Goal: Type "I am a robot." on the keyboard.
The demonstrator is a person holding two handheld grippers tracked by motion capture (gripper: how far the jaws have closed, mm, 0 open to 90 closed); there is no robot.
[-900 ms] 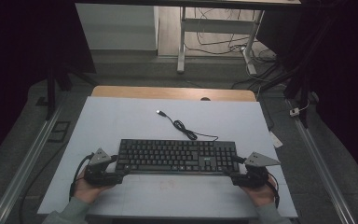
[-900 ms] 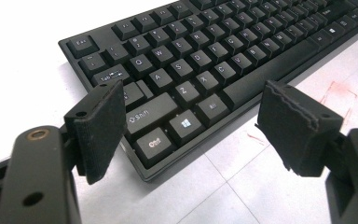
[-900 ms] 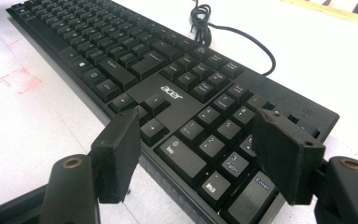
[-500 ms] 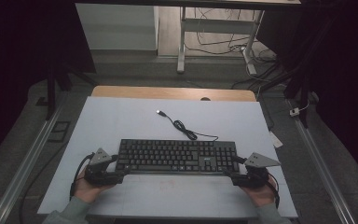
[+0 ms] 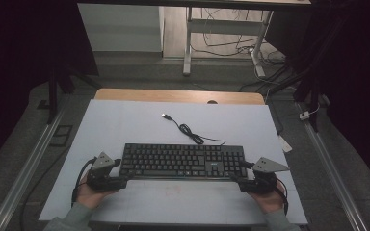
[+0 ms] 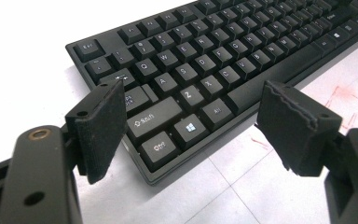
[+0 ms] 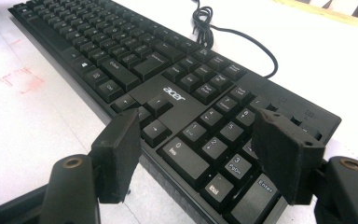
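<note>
Two open hand-held grippers flank the keyboard [image 5: 183,161] on the table [image 5: 125,120].

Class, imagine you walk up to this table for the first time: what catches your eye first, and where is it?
A black keyboard lies across the near middle of the white table, its cable curling away to a plug farther back. The left gripper sits at its near-left corner and the right gripper at its near-right corner, both with jaws open astride those corners.

A pale tabletop [image 5: 125,120] shows faint red marks [image 5: 173,188] near its front edge. Behind it runs a wooden strip [image 5: 173,95], and beyond that loose cables [image 5: 221,45] lie on the floor.
</note>
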